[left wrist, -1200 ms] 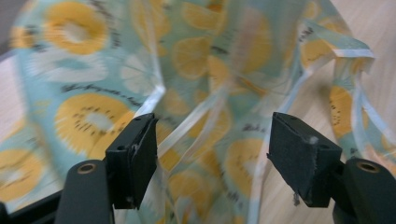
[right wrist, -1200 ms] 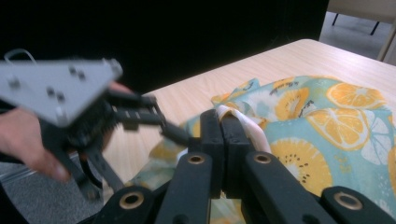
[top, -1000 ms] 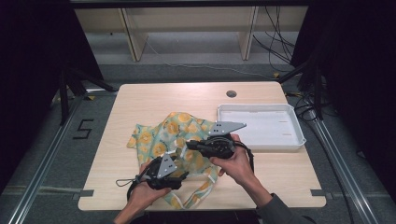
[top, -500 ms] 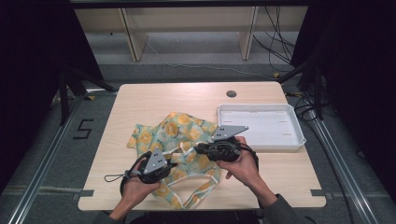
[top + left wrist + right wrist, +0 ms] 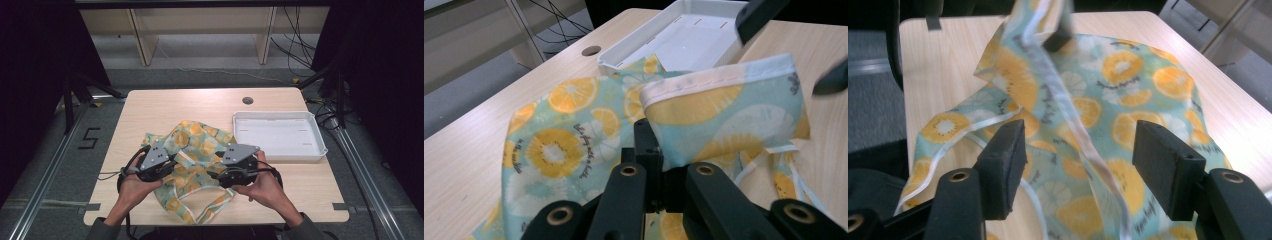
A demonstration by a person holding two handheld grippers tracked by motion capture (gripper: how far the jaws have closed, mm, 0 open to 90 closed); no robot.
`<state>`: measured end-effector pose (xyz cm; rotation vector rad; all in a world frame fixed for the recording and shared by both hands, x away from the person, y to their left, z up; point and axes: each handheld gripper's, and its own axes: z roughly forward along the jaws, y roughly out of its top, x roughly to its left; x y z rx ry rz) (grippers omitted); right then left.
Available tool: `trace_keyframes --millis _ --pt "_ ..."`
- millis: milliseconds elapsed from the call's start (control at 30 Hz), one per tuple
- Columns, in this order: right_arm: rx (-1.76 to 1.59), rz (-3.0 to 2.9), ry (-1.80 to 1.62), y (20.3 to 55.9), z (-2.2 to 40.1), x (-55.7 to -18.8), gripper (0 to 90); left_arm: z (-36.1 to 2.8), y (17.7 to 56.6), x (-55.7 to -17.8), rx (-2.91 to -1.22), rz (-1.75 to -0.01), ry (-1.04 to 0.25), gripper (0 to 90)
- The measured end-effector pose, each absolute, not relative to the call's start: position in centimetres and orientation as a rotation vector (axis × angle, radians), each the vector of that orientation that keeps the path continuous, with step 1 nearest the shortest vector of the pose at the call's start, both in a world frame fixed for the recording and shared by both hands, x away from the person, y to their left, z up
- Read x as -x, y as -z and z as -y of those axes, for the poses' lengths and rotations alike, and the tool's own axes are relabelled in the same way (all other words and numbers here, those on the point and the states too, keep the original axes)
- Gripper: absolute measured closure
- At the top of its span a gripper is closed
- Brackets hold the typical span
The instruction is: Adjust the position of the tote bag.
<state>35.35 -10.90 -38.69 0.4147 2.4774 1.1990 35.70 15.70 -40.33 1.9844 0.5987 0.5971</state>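
Note:
A pale green cloth with orange-slice print (image 5: 197, 150) lies crumpled at the front middle of the wooden table (image 5: 160, 107), its white straps trailing toward the near edge. My left gripper (image 5: 172, 167) is shut on a hemmed edge of the cloth (image 5: 724, 100) and holds that edge lifted, seen in the left gripper view. My right gripper (image 5: 212, 175) faces it from the right and stands open. In the right gripper view its jaws straddle the raised cloth (image 5: 1078, 125) and a white hem strip without pinching it.
A white shallow tray (image 5: 320, 150) sits on the right side of the table; its rim (image 5: 624, 52) is just behind the cloth. A round cable hole (image 5: 247, 100) lies near the far edge. Shelving stands beyond the table.
Both grippers have drawn back toward the near edge and moved apart slightly. The left gripper now holds a cloth edge lifted; the cloth has shifted with them.

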Motion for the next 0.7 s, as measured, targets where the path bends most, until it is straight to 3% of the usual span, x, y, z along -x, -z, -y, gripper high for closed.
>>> trace_keyframes --millis 67,200,233,267,367,467,533,567,600,700 --pt "-0.369 -2.506 -1.160 39.1 9.8 -35.7 39.4 -15.8 39.9 -36.1 -1.989 -0.597 -0.594 88.3" --pt "-0.325 -2.529 -0.967 40.5 8.1 -37.5 69.8 -16.1 39.6 -37.2 -1.968 -0.631 -0.587 87.1" --pt "-0.325 -2.529 -0.967 40.5 8.1 -37.5 69.8 -16.1 39.6 -37.2 -1.968 -0.631 -0.587 86.0" --pt "-0.304 -2.537 -0.903 40.7 8.1 -38.5 84.6 -16.4 39.8 -37.6 -1.972 -0.665 -0.567 82.8" --pt "-0.325 -2.536 -0.924 40.6 8.2 -39.2 88.7 -16.7 40.4 -37.6 -1.986 -0.704 -0.562 69.6" --pt "-0.368 -2.506 -0.993 39.2 8.7 -40.1 89.5 -17.3 41.8 -36.5 -2.024 -0.780 -0.599 46.1" --pt "-0.371 -2.489 -1.027 38.8 8.8 -40.3 89.5 -17.5 42.2 -36.1 -2.062 -0.774 -0.622 36.4" --pt "-0.379 -2.476 -1.042 38.4 8.9 -40.4 89.5 -17.6 42.7 -35.5 -2.085 -0.793 -0.639 36.4" --pt "-0.383 -2.457 -1.079 37.6 9.1 -40.8 89.5 -17.7 44.1 -34.3 -2.131 -0.854 -0.682 29.0" --pt "-0.404 -2.442 -1.112 36.8 9.3 -41.1 89.6 -18.1 46.1 -33.5 -2.192 -0.921 -0.740 25.9"
